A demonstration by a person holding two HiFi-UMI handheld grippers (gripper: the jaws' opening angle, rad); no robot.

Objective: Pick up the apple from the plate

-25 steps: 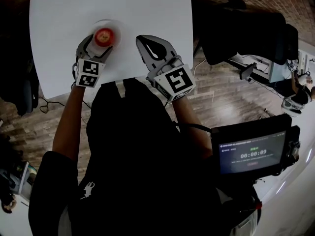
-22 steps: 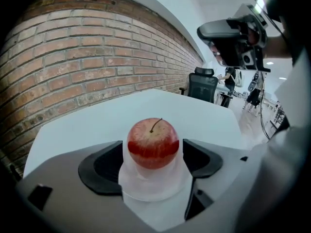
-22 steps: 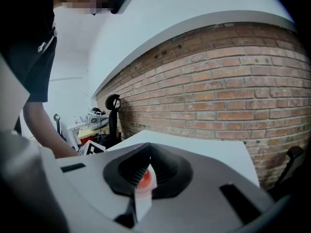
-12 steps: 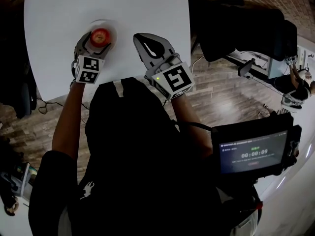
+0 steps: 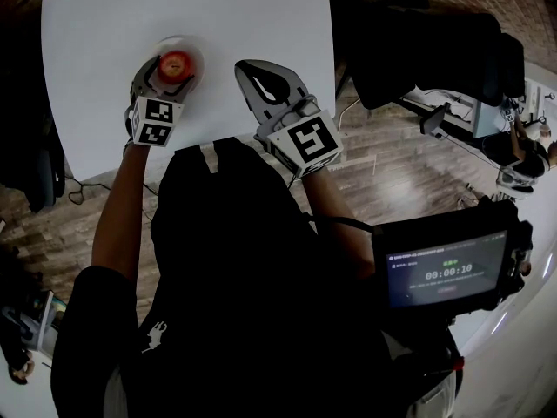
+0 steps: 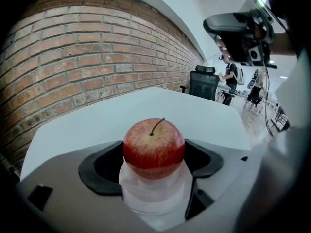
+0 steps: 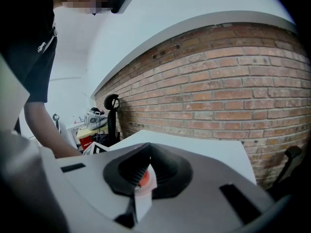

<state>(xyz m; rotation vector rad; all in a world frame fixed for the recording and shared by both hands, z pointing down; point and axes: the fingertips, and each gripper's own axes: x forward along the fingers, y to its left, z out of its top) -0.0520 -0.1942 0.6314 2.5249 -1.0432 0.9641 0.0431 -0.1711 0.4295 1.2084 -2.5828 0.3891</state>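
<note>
**user1:** So where's the left gripper (image 5: 165,78) at? Got it or not?

**user2:** Pretty much, yeah. In the left gripper view the round red apple with the short brown stem (image 6: 153,147) sits dead centre between its jaws. The black pads (image 6: 104,166) look to be touching it on both sides, so the jaws are pinching the apple, not spread wide. The stem points straight up.

**user1:** And the plate?

**user2:** The small white round plate (image 5: 197,52) is directly under the jaws and under the apple. From that view it's hard to tell whether the apple's bottom is touching the plate or is just clear of it. It's all over the white square tabletop (image 5: 104,24), with a red brick wall (image 6: 73,57) out beyond the jaw tips.

**user1:** Right one doing anything?

**user2:** Nope. The right gripper (image 5: 251,70) has its jaws pressed together with nothing between them. Its own view shows only a thin slit with a bit of red apple peeking through, far past the tips. In the head view it's off to the side of the left gripper's jaws, near but not touching.
</note>
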